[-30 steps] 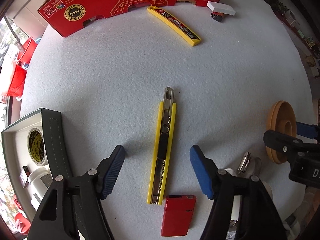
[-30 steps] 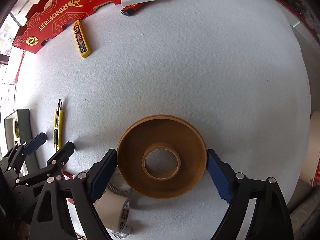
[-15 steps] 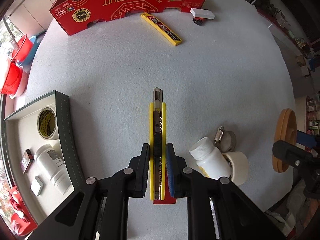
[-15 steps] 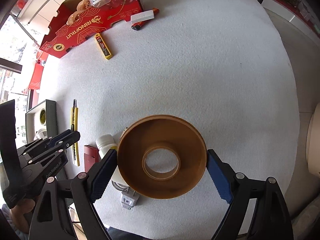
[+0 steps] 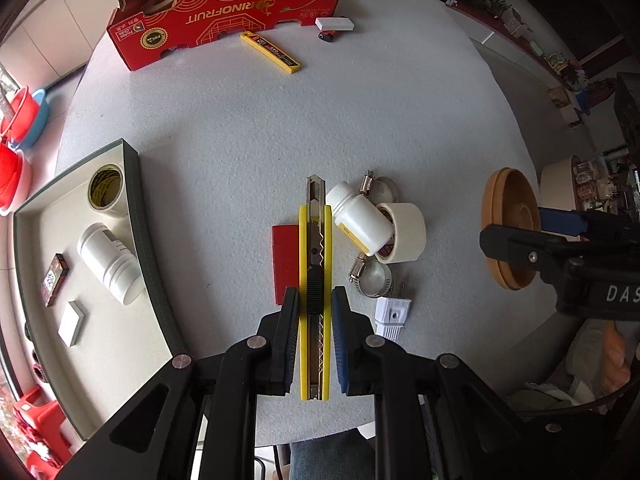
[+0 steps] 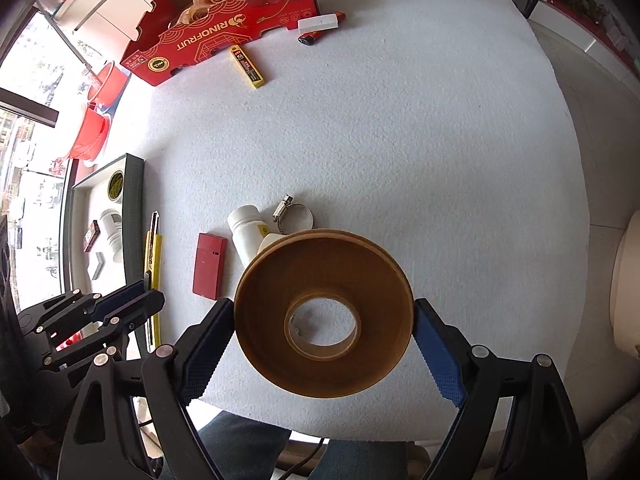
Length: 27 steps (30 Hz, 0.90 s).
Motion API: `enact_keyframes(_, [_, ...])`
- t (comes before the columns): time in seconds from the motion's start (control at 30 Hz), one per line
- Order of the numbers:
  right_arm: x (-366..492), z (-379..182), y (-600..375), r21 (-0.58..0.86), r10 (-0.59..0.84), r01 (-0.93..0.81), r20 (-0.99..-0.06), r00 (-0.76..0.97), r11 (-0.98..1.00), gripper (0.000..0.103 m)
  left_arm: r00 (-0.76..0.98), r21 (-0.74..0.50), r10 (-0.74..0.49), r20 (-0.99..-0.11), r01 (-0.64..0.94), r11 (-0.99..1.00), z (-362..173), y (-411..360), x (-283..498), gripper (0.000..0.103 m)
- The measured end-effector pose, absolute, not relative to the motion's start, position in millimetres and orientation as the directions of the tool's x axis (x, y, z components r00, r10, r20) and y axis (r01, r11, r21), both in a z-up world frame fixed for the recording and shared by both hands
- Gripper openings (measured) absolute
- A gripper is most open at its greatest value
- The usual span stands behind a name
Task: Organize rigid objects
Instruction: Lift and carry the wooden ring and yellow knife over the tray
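My left gripper is shut on a yellow utility knife and holds it lifted above the table, blade end pointing away. It also shows in the right wrist view. My right gripper is shut on a large brown tape roll, held in the air; the roll shows at the right of the left wrist view. A grey-rimmed tray at the left holds a tape roll, a white bottle, a small dark box and a white block.
On the table lie a red flat case, a white bottle, a cream tape roll, hose clamps and a white plug. A red RINOFRUIT box, a yellow blade case, a lighter and a white block lie at the back.
My left gripper closed on the yellow utility knife and lifted it up and back from the table. My right gripper also rose with the brown tape roll.
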State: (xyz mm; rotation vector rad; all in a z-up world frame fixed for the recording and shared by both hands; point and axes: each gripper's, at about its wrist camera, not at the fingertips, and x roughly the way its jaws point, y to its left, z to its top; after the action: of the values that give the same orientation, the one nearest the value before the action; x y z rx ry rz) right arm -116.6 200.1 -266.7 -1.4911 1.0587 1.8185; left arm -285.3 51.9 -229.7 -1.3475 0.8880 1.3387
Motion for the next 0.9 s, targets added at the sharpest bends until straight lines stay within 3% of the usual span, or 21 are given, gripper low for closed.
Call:
enact_keyframes(0.57, [-187.4,-229.8,165.9,0.169,-0.015,-0.674,-0.973,-0.229,-0.719,0.088,0.048,-0.164,0.256,-0.966,-0.875,-0.455,-222.4,13.5,-355.3,0.017])
enact_keyframes(0.9, [-250.1,-223.1,126.0,0.160,-0.036,-0.532,-0.971,-0.236,-0.831,0.088,-0.022,-0.162,0.267,-0.963,-0.745,-0.647,-223.1,-49.2,-409.8,0.017])
